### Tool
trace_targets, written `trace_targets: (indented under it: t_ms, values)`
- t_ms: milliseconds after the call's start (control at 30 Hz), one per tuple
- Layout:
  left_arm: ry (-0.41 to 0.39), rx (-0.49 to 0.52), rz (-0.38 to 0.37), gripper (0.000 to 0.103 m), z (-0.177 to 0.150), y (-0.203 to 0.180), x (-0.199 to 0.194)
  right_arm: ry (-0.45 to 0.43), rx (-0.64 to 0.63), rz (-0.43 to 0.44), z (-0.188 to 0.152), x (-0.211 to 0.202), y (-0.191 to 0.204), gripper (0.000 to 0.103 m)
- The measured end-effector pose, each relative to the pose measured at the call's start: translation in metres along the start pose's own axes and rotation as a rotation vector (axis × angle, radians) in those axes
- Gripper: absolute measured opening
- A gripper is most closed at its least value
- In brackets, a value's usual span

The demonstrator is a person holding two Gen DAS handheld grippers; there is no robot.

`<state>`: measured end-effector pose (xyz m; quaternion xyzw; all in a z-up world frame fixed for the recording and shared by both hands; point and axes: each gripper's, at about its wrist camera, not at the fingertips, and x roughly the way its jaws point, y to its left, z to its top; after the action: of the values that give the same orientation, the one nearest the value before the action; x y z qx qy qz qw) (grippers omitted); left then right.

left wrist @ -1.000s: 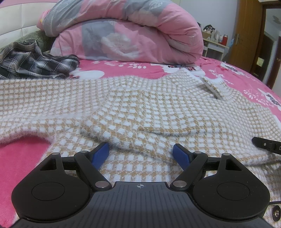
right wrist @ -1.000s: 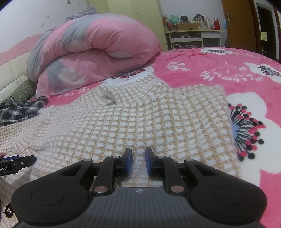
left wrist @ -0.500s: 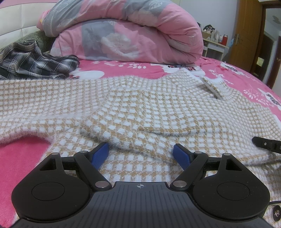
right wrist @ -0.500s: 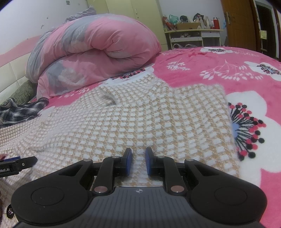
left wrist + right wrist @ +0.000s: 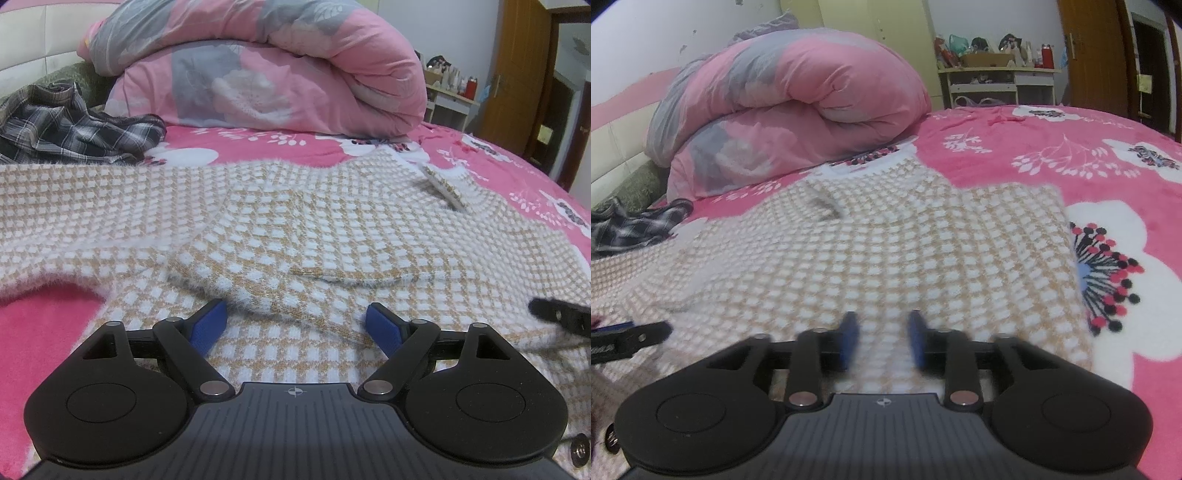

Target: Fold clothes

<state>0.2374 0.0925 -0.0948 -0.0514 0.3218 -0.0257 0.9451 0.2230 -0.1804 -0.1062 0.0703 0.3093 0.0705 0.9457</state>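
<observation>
A fuzzy beige-and-white checked sweater (image 5: 332, 221) lies flat on the pink flowered bed (image 5: 37, 332). One sleeve (image 5: 295, 266) is folded across its body, and the collar (image 5: 447, 184) points toward the far right. My left gripper (image 5: 297, 326) rests low over the sweater, open wide, with the folded sleeve's edge lying loose between its blue pads. In the right wrist view the sweater (image 5: 886, 251) spreads ahead. My right gripper (image 5: 882, 339) is blurred and its jaws are opening; fabric lies below them and the pads do not press on it.
A rolled pink and grey quilt (image 5: 280, 70) lies across the head of the bed. A crumpled plaid shirt (image 5: 70, 125) sits at the far left. A cluttered shelf (image 5: 997, 77) and a wooden door (image 5: 1093, 55) stand beyond the bed.
The right gripper's blue pads, close together before, have spread apart. The left gripper and the sweater look the same.
</observation>
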Motion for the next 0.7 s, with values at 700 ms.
trace_targets:
  t_ms: [700]
  values:
    - [-0.017,-0.022,-0.037,0.090,-0.003,0.003,-0.001,-0.079,0.022,-0.005,0.022,-0.012,0.056,0.066]
